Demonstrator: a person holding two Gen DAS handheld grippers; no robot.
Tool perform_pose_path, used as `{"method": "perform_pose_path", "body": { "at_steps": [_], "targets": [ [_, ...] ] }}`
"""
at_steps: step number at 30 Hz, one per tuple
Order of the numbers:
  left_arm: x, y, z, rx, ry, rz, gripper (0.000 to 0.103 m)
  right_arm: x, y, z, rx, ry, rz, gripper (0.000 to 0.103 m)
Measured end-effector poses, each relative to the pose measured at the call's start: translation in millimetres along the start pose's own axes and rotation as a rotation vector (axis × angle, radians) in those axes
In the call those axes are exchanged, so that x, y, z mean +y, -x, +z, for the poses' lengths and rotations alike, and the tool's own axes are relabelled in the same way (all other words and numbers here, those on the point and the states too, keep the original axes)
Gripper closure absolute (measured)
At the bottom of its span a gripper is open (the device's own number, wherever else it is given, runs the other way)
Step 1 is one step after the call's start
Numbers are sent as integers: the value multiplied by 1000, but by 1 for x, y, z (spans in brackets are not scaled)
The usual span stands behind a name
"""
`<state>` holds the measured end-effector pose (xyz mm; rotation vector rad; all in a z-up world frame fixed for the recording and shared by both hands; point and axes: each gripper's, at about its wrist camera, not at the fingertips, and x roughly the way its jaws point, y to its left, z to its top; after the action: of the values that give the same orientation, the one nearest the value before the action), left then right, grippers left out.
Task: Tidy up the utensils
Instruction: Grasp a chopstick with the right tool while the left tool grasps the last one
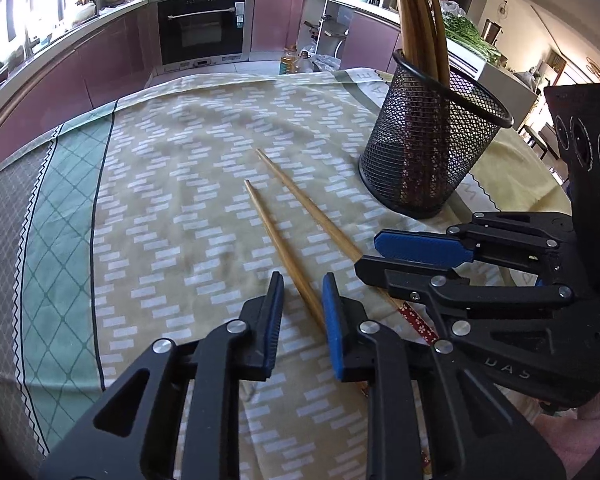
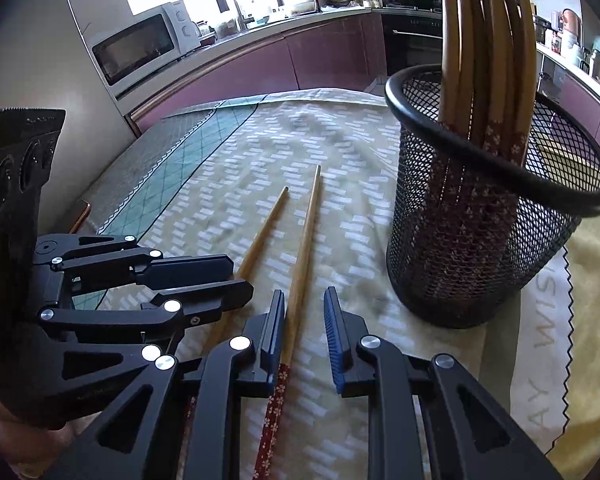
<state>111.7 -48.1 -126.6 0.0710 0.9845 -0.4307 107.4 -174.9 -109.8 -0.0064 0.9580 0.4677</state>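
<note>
Two wooden chopsticks with red flowered ends lie side by side on the patterned tablecloth. My left gripper (image 1: 302,290) is open, low over the left chopstick (image 1: 276,236), which runs between its fingers. My right gripper (image 2: 304,308) is open around the right chopstick (image 2: 306,236), which lies close to its left finger. The right gripper also shows in the left wrist view (image 1: 364,250), and the left gripper in the right wrist view (image 2: 236,276). A black mesh holder (image 1: 432,148) (image 2: 488,216) stands upright to the right, with several chopsticks (image 2: 484,48) in it.
The tablecloth (image 1: 188,184) covers the table, with a green and grey border at the left. Kitchen cabinets, an oven (image 1: 202,26) and a microwave (image 2: 140,46) stand beyond the table's far edge. A white box with greens on it (image 1: 472,46) lies behind the holder.
</note>
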Motion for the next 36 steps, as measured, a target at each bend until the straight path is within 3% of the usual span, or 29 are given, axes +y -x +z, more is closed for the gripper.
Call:
{"method": "perform_pose_path", "body": {
  "at_steps": [8, 28, 36],
  "targets": [
    [4, -2, 2, -3, 8, -5, 87, -10, 7, -8, 2, -30, 10, 95],
    [-3, -7, 6, -10, -12, 62, 85, -10, 5, -6, -21, -9, -44, 91],
    [-4, -8, 6, -19, 0, 78, 91, -12, 3, -4, -24, -25, -35, 95]
  ]
}}
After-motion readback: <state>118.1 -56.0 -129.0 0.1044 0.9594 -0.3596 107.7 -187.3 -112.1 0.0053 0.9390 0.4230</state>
